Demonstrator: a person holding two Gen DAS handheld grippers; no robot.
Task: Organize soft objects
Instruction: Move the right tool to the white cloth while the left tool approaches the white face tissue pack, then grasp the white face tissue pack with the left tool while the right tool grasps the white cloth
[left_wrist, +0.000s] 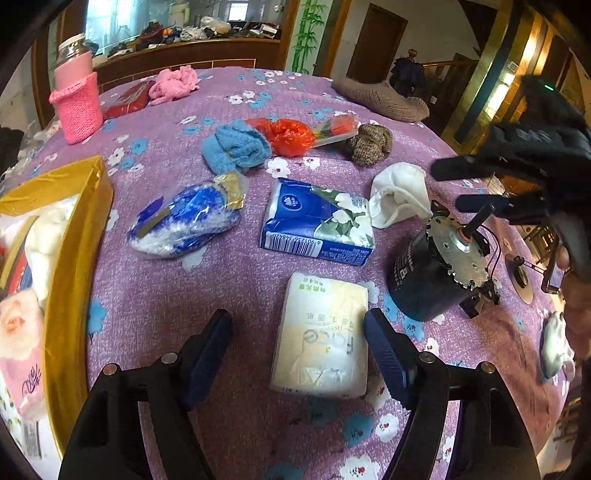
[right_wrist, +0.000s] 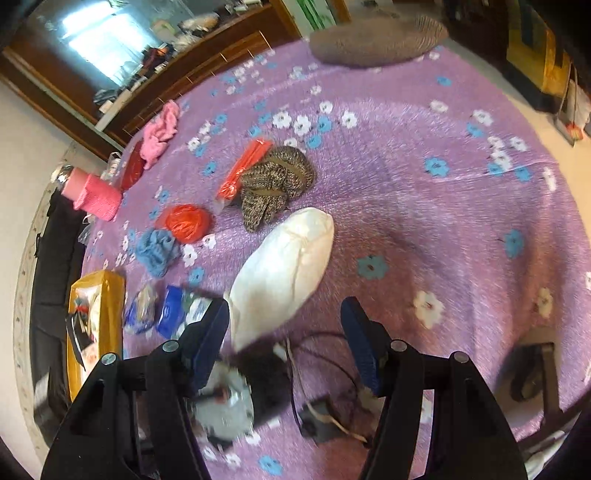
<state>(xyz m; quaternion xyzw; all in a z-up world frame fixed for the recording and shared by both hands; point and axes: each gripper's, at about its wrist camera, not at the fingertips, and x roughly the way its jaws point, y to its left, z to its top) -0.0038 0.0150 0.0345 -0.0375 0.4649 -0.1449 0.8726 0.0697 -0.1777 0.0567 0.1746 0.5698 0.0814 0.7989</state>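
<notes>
A cream tissue pack (left_wrist: 321, 332) lies flat on the purple flowered cloth (left_wrist: 240, 280) between the jaws of my left gripper (left_wrist: 299, 354). Its right edge is close to the right pad; the left pad stands well clear, so the gripper is open. My right gripper (right_wrist: 286, 343) is open, hovering over a black electric motor (right_wrist: 229, 402), with the near end of a white cloth (right_wrist: 284, 266) just beyond its fingers. In the left wrist view the right gripper (left_wrist: 461, 184) hangs above the motor (left_wrist: 439, 266).
A gold box (left_wrist: 85, 229) holding soft packs stands at the left. A blue tissue pack (left_wrist: 317, 221), blue patterned bag (left_wrist: 184, 221), blue knit (left_wrist: 236, 147), orange bag (left_wrist: 288, 136), brown knit (left_wrist: 369, 144) and pink-sleeved bottle (left_wrist: 77, 103) are spread over the table.
</notes>
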